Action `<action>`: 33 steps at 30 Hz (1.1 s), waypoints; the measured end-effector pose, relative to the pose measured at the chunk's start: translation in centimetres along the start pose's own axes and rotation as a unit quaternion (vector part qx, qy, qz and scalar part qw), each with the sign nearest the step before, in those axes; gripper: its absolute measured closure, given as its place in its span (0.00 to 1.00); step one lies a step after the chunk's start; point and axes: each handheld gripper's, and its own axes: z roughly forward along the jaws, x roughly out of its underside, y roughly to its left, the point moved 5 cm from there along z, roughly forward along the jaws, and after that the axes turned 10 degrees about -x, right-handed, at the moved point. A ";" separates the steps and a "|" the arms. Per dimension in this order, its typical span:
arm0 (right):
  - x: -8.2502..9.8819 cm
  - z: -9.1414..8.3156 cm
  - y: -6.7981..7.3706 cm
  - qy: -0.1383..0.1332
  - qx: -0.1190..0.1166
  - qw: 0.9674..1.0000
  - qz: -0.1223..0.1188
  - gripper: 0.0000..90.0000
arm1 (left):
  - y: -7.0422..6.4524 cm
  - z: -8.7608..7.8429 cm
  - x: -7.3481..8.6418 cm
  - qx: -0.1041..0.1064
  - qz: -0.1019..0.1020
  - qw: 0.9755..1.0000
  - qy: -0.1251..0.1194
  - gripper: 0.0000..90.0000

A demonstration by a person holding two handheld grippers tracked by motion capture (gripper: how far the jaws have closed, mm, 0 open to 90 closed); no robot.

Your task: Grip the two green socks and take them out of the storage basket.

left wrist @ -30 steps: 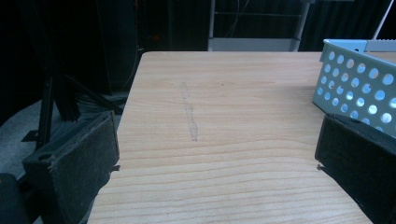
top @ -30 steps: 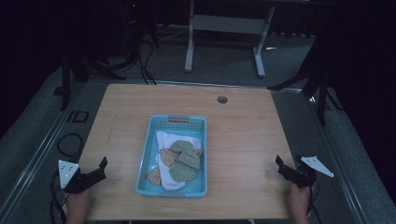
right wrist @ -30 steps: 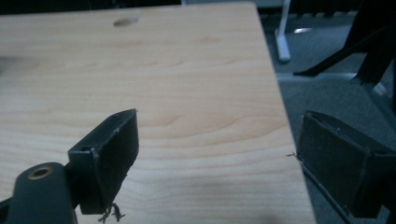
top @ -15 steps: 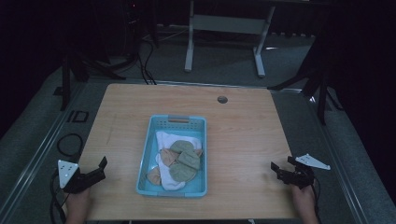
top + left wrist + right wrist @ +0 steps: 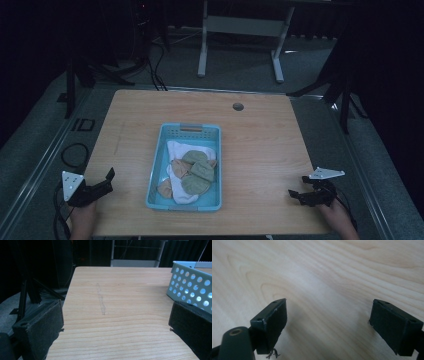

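Here the left tool (image 5: 102, 181) lies low at the counter's (image 5: 260, 135) 8 o'clock corner and the right tool (image 5: 298, 195) at 4 o'clock, both spread empty, flanking the blue basket (image 5: 172, 202) of cloths (image 5: 192, 172).

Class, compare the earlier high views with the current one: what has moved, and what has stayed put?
The right gripper has moved nearer the person's edge of the table and turned inward toward the basket, jaws open over bare wood. Nothing was grasped or released. The left gripper, open, the basket and the socks in it stayed as they were.
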 end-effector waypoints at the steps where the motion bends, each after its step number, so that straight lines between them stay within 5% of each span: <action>1: -0.1 0.0 0.1 0.010 -0.004 1.000 -0.006 0.16 | 0.0 0.0 0.0 0.000 0.000 1.000 0.000 0.00; 6: -0.7 -0.1 0.4 0.070 -0.023 0.997 -0.029 0.16 | 0.0 0.0 0.0 0.003 0.000 1.000 0.000 0.00; 13: -2.0 -0.5 0.4 0.132 -0.019 0.989 -0.058 0.16 | -0.1 0.0 0.0 0.002 0.003 1.000 0.002 0.00; 17: -2.9 -0.1 0.8 0.189 -0.047 0.979 -0.054 0.16 | 0.0 0.0 0.0 0.002 0.001 1.000 0.001 0.00; 25: -4.0 0.5 1.7 0.235 -0.058 0.967 -0.076 0.16 | 0.0 0.0 0.0 0.003 0.000 1.000 0.002 0.00; 33: -3.8 0.9 2.7 0.306 -0.083 0.946 -0.072 0.15 | 0.0 0.0 0.0 0.005 -0.001 1.000 0.002 0.00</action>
